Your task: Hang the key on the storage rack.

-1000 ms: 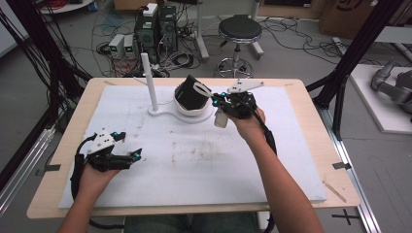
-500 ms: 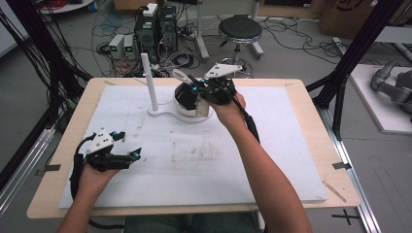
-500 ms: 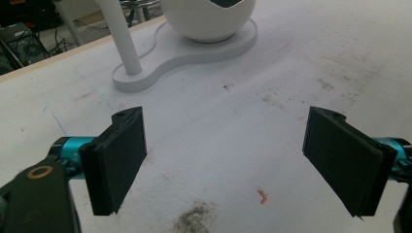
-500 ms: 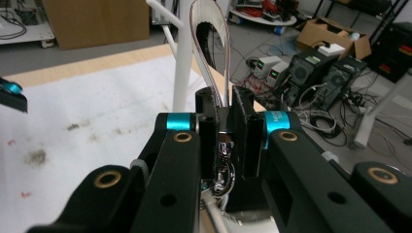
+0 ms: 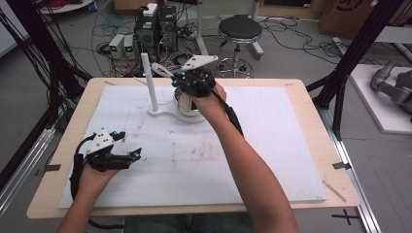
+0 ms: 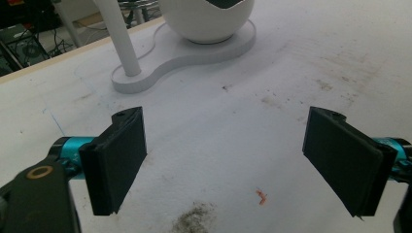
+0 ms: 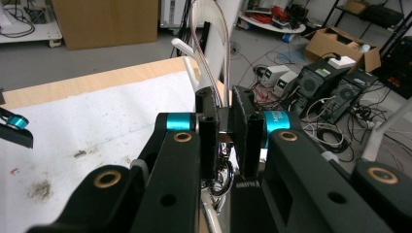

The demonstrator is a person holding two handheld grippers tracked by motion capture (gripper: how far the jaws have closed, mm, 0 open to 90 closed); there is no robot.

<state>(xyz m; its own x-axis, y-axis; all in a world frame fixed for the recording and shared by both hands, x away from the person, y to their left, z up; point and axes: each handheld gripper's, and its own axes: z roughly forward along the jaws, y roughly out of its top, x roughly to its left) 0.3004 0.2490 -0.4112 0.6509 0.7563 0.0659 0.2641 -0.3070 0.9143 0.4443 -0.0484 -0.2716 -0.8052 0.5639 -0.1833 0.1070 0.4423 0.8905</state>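
The right tool (image 5: 180,80) is clamped on a thin clear strap (image 7: 214,53) — held above the white bowl-shaped stand (image 5: 187,112), beside its upright post (image 5: 149,82). The left tool (image 5: 127,158) is rested wide open, gripping nothing, on the desk (image 5: 272,145).

Left gripper (image 5: 130,156) rests low on the near left, jaws spread wide. Right gripper (image 5: 182,82) raised at the far centre, forearm extended, jaws nearly closed, clamping something thin.
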